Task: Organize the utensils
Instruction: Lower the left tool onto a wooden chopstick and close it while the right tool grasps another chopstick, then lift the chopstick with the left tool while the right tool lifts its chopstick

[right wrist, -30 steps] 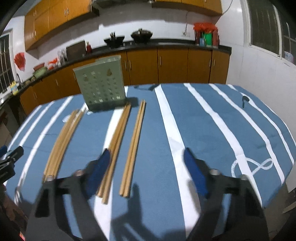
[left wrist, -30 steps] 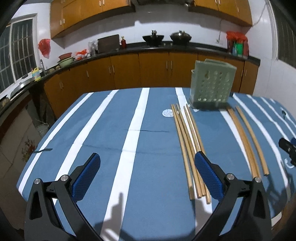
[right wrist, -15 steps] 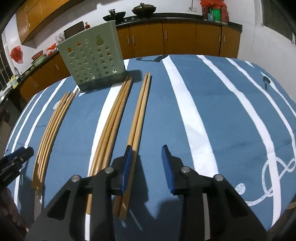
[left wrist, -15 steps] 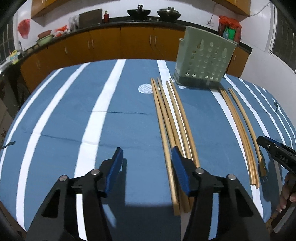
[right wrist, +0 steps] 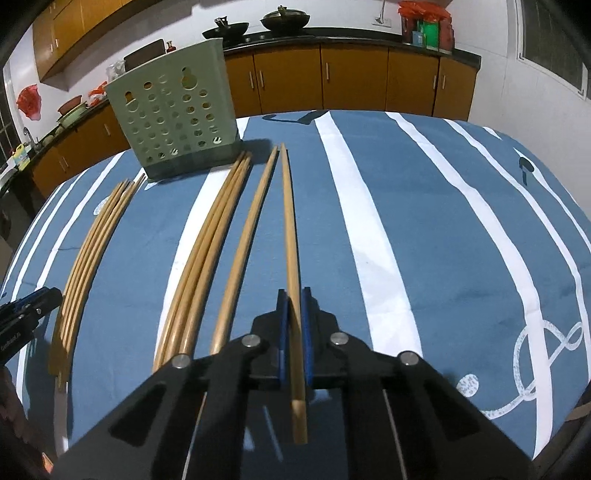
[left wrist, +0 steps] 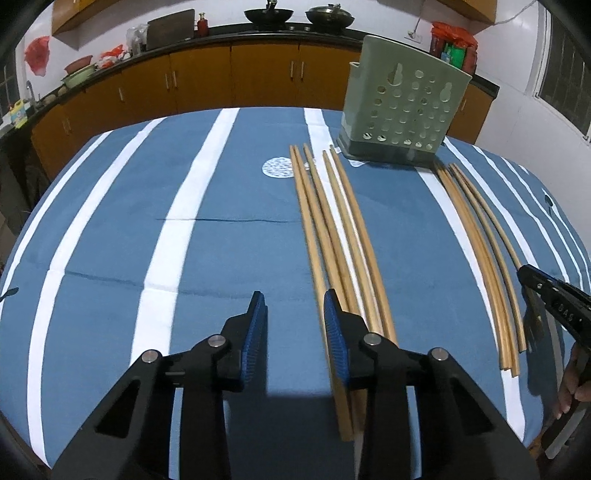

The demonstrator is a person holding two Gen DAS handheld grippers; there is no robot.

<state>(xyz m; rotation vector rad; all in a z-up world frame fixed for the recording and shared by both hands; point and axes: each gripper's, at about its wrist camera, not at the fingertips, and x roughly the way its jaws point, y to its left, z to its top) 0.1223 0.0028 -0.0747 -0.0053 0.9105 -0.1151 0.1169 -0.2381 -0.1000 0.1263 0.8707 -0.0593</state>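
Long wooden chopsticks lie in rows on the blue striped tablecloth [left wrist: 221,258], in front of a green perforated utensil holder [left wrist: 402,110] [right wrist: 177,114]. My right gripper [right wrist: 294,299] is shut on the rightmost chopstick [right wrist: 290,240], gripped near its front end. To its left lie a single chopstick [right wrist: 243,240] and a bundle [right wrist: 207,251]. My left gripper [left wrist: 295,325] has its jaws closing with only cloth showing between them. Its right finger sits over the leftmost stick of a left-hand group [left wrist: 332,221]. The right gripper [left wrist: 546,295] shows at the left wrist view's right edge.
Brown cabinets and a dark counter with woks [left wrist: 273,14] run behind the table. A hand [left wrist: 572,387] shows at the table's front right edge. A white round mark [left wrist: 279,168] is printed on the cloth. The left gripper's tip [right wrist: 29,306] enters the right wrist view.
Both grippers came down toward the table and tipped lower. The right jaws went from wide apart to shut on a chopstick. The left jaws narrowed beside the left group.
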